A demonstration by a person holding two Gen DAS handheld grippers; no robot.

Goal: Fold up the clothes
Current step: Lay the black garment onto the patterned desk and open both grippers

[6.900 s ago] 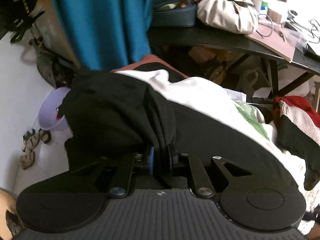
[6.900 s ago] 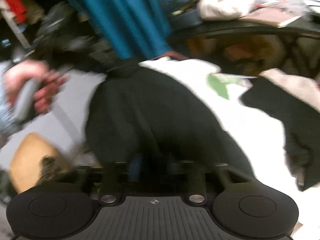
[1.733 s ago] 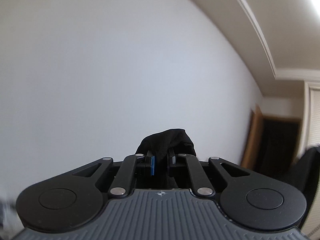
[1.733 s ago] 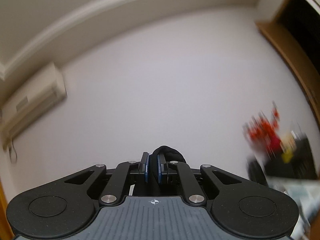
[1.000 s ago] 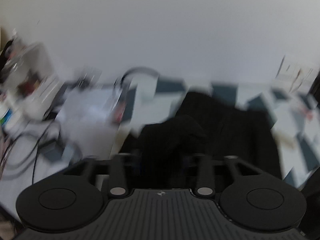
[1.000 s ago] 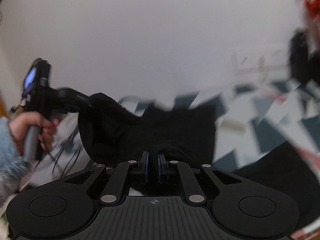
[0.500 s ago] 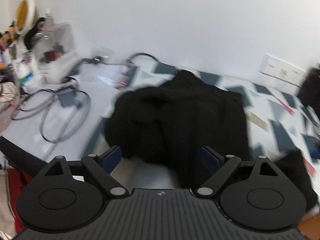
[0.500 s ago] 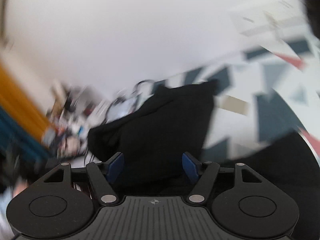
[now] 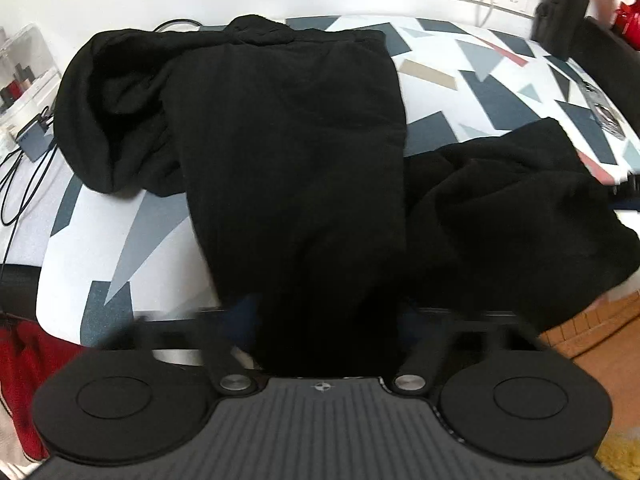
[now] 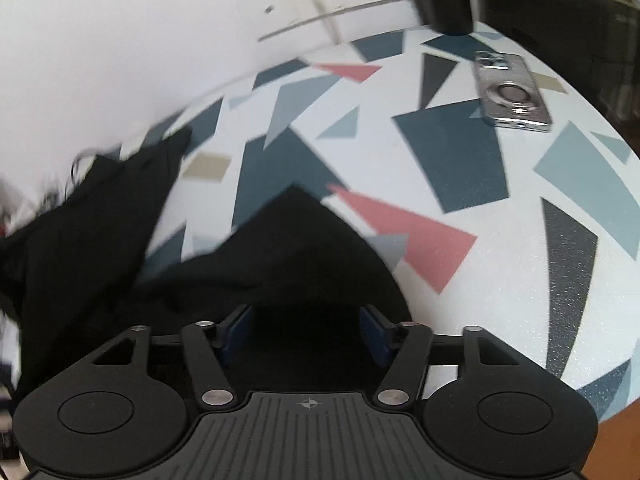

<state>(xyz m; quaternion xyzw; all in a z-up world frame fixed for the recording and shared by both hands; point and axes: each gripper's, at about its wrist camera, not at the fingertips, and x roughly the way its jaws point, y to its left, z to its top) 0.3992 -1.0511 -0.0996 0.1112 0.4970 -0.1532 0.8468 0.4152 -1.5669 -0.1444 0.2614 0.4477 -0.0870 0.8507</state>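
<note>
A white table with grey, navy and pink triangle shapes (image 9: 472, 92) carries a long black fabric garment (image 9: 296, 152) laid flat along its middle, its near end hiding the gap of the left gripper (image 9: 324, 320), whose blurred fingers stand wide apart on either side of the cloth. Only the left view shows a second crumpled black garment (image 9: 520, 216) right of the first. Only the right view clearly shows a silver phone (image 10: 512, 92) on the table's far right, beyond the right gripper (image 10: 308, 332), whose jaws are spread over black cloth without pinching it.

left claw (image 9: 326, 320) motion-blurred behind black garment (image 9: 296, 152)
</note>
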